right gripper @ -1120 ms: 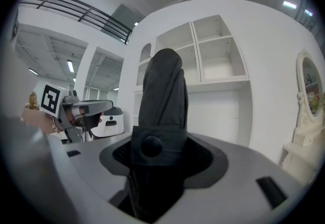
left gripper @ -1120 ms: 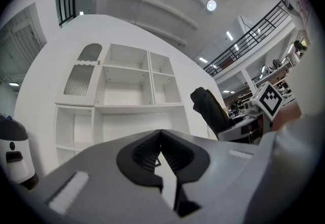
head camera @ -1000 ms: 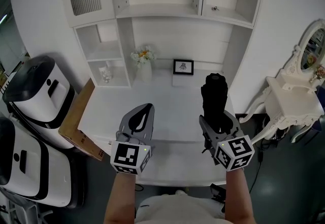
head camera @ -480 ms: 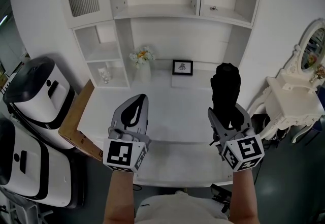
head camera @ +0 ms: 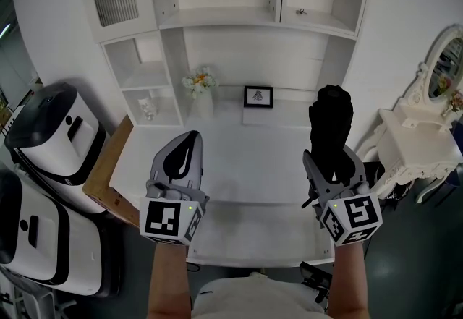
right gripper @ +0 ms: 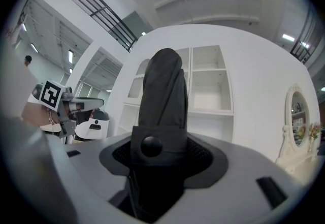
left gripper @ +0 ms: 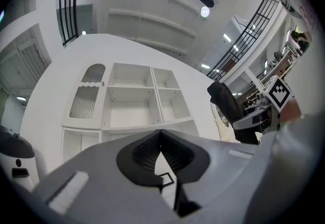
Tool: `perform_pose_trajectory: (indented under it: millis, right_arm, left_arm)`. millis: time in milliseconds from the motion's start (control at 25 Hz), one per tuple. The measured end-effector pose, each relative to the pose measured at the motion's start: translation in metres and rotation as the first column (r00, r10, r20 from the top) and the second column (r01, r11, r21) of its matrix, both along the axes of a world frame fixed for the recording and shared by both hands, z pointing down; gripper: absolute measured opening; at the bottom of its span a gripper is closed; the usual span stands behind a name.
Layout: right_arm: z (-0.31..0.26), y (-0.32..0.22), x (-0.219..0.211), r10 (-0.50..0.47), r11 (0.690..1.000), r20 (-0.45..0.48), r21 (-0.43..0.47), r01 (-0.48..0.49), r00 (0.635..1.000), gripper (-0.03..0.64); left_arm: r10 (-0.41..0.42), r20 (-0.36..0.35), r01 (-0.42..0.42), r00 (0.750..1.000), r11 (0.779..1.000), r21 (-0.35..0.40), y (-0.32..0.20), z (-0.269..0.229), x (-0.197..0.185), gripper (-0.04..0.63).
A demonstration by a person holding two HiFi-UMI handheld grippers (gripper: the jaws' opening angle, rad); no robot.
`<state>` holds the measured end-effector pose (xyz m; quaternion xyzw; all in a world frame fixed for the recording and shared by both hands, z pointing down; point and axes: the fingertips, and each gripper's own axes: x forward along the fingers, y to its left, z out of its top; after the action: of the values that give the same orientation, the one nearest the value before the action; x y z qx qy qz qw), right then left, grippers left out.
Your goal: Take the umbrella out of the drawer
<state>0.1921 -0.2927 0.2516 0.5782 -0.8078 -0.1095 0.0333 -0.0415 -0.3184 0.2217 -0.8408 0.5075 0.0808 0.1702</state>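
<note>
Two grippers are up over the white desk (head camera: 246, 166), one in each of my hands. My R gripper (head camera: 331, 166) is clamped tight on the folded black umbrella (head camera: 330, 118), which sticks upright out of the jaws, above the desk's right side. Its strap w/ round snap button (right gripper: 149, 146) sits right between the jaws. My L gripper (head camera: 187, 145) hovers over the desk's left-middle, jaws pressed together w/ nothing in them. At the desk's back edge are a small framed pic (head camera: 259, 96) and a flower vase (head camera: 201, 93).
</note>
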Motion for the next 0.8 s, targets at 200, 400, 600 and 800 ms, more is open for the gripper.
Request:
perform_pose_trajectory:
  millis: [200, 400, 600, 800]
  right_arm:
    - [-0.003, 0.002, 0.006, 0.008, 1.0, 0.009, 0.009, -0.008, 1.0, 0.258]
    - [-0.005, 0.004, 0.007, 0.013, 1.0, 0.008, 0.017, -0.013, 1.0, 0.258]
    - [-0.005, 0.007, 0.01, 0.016, 1.0, 0.012, 0.019, -0.016, 1.0, 0.258]
    - [-0.004, 0.008, 0.013, 0.021, 1.0, 0.017, 0.016, -0.022, 1.0, 0.258]
  left_arm:
    - [-0.011, -0.002, 0.011, 1.0, 1.0, -0.003, 0.001, -0.001, -0.001, 0.009]
    - [-0.02, -0.012, 0.02, 1.0, 1.0, -0.001, 0.001, -0.001, -0.005, 0.009]
    - [-0.025, -0.015, 0.025, 1.0, 1.0, -0.005, 0.002, -0.001, -0.005, 0.009]
    - [-0.024, -0.012, 0.024, 1.0, 1.0, -0.006, 0.002, -0.001, -0.004, 0.009]
